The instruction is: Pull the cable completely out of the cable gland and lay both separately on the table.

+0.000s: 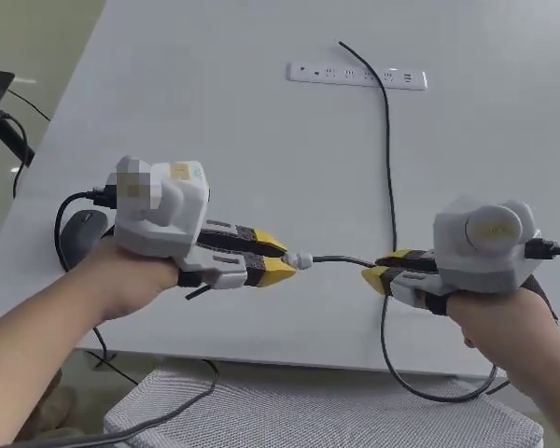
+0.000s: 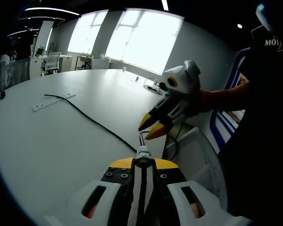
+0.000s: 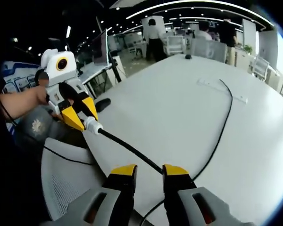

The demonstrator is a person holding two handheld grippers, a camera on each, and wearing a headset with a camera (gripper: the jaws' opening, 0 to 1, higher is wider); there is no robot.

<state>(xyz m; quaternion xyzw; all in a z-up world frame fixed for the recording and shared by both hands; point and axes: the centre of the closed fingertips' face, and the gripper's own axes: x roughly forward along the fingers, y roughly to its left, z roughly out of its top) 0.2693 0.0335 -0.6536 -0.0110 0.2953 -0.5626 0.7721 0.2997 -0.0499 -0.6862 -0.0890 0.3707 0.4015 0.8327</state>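
Above table (image 1: 215, 121) near edge: two grippers, one cable (image 1: 341, 260), one gland (image 1: 301, 261). Left gripper (image 1: 290, 266) clamped on gland. Right gripper (image 1: 369, 271) jaws slightly apart around cable, grip unclear. White table, open office.

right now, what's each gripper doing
left gripper: shut on the cable gland
right gripper: open, jaws apart with the cable running between them

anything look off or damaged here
Nothing stands out: the cable gland sits straight in the left gripper, the black cable runs smoothly from it to the right gripper, and the power strip lies flat on the table.
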